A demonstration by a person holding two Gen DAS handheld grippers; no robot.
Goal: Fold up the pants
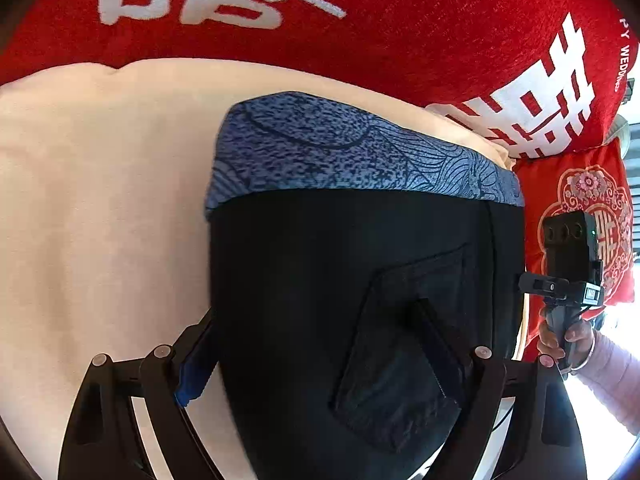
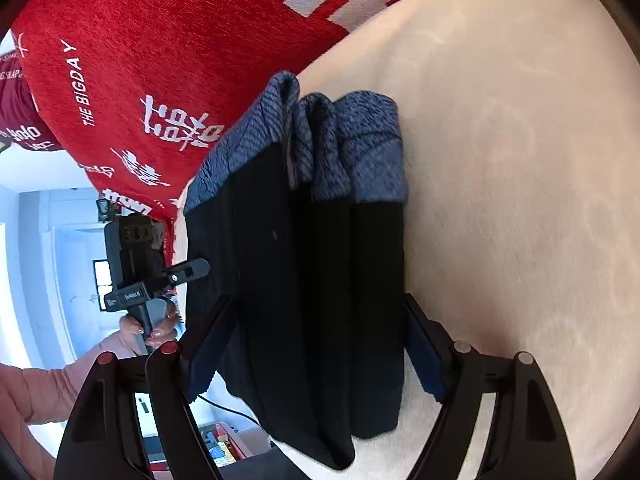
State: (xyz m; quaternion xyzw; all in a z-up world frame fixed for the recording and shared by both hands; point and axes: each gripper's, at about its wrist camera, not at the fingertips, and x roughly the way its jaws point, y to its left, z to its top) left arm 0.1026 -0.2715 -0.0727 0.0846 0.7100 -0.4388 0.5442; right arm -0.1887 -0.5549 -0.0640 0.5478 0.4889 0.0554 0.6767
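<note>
Pants lay folded on the cushion; left gripper and right gripper straddled them, released, positioned for grasping.

The pants are black with a blue patterned waistband. They lie folded in layers on a cream cushion, one pocket facing up.
</note>
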